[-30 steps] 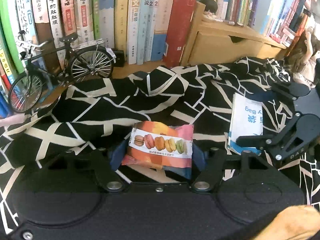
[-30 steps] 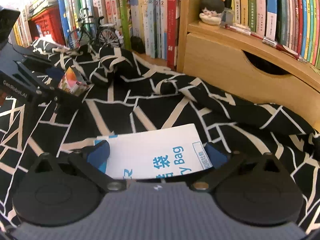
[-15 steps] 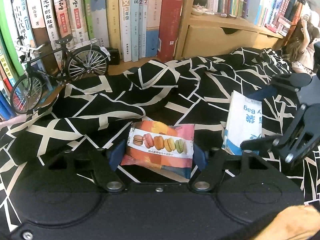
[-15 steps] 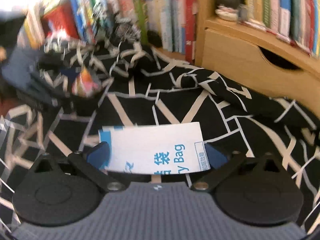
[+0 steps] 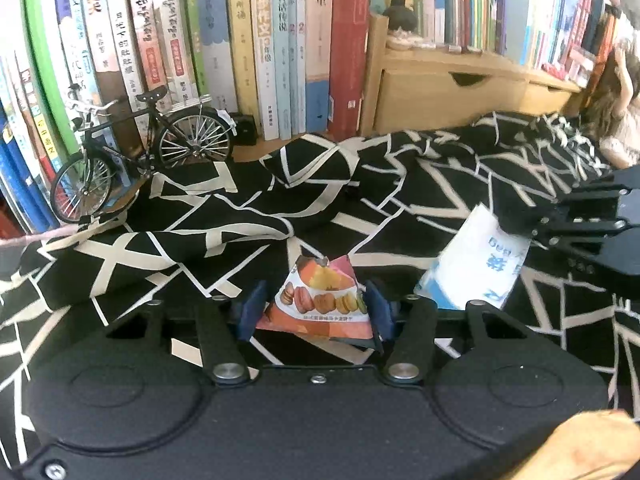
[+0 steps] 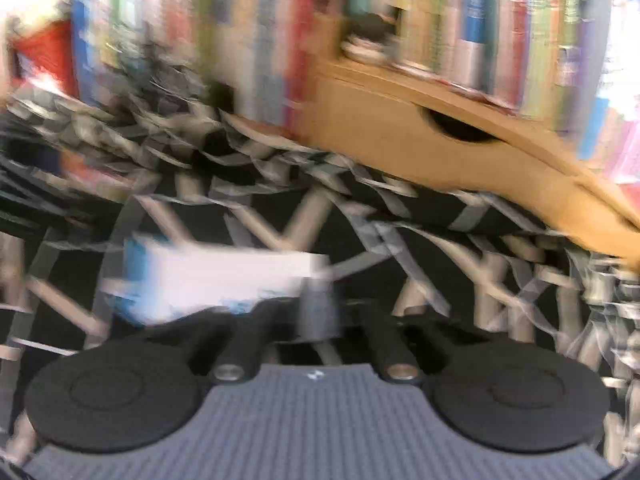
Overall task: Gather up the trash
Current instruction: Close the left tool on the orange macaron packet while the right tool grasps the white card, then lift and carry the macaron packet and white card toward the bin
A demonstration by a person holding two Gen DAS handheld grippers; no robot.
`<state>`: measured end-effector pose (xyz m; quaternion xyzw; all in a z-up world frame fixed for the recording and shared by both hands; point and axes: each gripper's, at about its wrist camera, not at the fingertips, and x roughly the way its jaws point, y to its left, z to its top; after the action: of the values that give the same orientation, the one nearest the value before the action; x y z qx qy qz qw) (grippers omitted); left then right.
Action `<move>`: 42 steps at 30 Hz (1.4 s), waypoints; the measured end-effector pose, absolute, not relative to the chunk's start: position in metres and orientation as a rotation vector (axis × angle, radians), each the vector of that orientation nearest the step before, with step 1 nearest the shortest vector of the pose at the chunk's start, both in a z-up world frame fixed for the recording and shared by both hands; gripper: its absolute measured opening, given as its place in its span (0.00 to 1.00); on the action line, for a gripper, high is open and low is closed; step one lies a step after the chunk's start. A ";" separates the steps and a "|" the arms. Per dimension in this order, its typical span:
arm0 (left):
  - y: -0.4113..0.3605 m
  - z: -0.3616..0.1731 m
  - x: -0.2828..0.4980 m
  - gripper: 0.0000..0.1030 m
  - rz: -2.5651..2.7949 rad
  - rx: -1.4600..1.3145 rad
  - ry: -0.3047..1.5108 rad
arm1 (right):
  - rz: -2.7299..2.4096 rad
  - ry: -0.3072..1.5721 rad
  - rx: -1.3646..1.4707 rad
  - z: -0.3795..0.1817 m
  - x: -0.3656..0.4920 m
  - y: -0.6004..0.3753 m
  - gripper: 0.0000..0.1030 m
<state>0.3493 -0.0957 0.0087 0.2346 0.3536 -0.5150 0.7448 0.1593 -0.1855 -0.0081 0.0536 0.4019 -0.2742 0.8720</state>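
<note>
A macaron-print snack wrapper (image 5: 320, 300) stands crumpled between the blue pads (image 5: 252, 308) of my left gripper (image 5: 316, 310), which is shut on it just above the black-and-white cloth (image 5: 192, 220). To the right a white bag with blue print (image 5: 476, 264) hangs tilted. My right gripper (image 5: 516, 226) is shut on the bag's upper edge. The right wrist view is badly blurred. There the bag (image 6: 216, 280) shows as a white smear left of the closed right gripper (image 6: 316, 312).
A model bicycle (image 5: 144, 160) stands at the back left against a row of upright books (image 5: 280, 40). A wooden drawer unit (image 5: 448, 96) is behind the cloth, and a doll (image 5: 624, 120) is at the far right. Part of a hand (image 5: 592, 452) shows at the bottom right.
My left jaws closed in on the wrapper and crumpled it upright. My right gripper shut on the white bag, lifted it off the cloth and tilted it, moving fast.
</note>
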 end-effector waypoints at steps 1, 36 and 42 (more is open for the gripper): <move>-0.095 0.009 0.348 0.51 -1.126 0.506 0.775 | -0.557 0.831 0.121 -0.008 0.156 -0.187 0.02; -0.065 0.022 0.323 0.51 -1.118 0.453 0.759 | -0.649 0.726 0.647 0.001 0.166 -0.214 0.09; -0.051 0.033 0.328 0.51 -1.060 0.401 0.737 | -0.604 0.645 0.518 0.022 0.164 -0.197 0.06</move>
<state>0.3277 -0.0510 0.0325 0.1857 0.3411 -0.4904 0.7802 0.1639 -0.1965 0.0222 0.2476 0.3088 -0.2891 0.8716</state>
